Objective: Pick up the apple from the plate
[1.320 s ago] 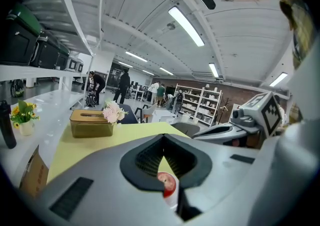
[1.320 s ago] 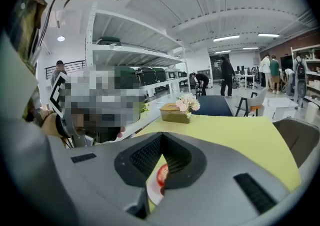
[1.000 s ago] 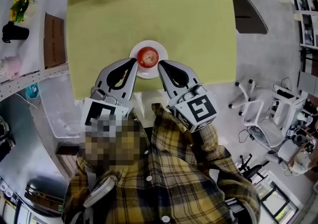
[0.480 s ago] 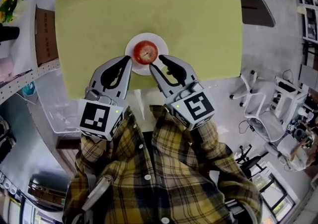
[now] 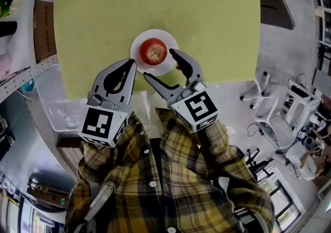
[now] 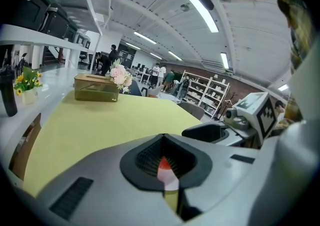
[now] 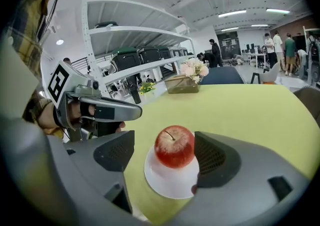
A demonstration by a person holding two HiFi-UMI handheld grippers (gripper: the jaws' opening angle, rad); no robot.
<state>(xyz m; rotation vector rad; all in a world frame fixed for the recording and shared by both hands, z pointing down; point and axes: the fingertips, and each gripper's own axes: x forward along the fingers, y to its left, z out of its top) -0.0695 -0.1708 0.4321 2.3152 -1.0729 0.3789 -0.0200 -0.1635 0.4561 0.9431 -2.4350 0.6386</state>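
Noting a red, pale-speckled apple (image 7: 174,147) alone on a white plate (image 7: 167,184), untouched between our right gripper's (image 7: 167,160) wide, just-opened jaws; our left gripper (image 5: 132,64) is closed.

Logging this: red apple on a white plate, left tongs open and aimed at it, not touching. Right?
No: the right tongs, not the left tongs, are open and aimed at it. The right gripper view shows their jaws, just opened, with the apple on the white plate just ahead, untouched.
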